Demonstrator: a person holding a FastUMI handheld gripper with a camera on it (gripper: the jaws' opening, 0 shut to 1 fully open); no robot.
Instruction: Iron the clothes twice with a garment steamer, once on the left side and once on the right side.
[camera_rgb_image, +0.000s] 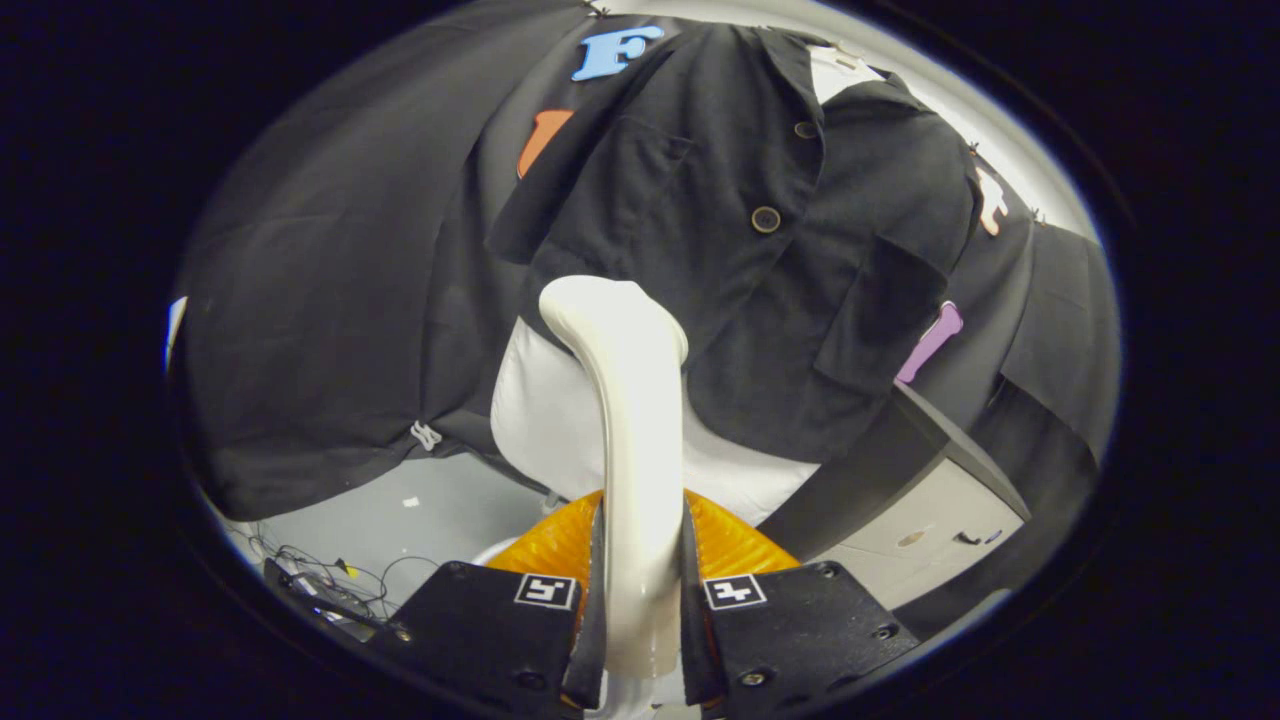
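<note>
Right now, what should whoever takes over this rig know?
Gripper: shut on the white plastic garment steamer handle, both fingers pressing its sides.
Steamer head sits at the lower hem of the black button-front short-sleeved shirt hanging on the booth wall; an orange translucent part shows behind the fingers.
Done: steamer picked up and brought to the shirt.
Left: cannot tell how many passes are finished; confirm both sides.

No readable text or numbers; only square coded markers (545, 590) on the tool (640, 540).

The claw (640, 560) clamps the white steamer handle (630, 420), its head apparently touching the black shirt (740, 290).
</note>
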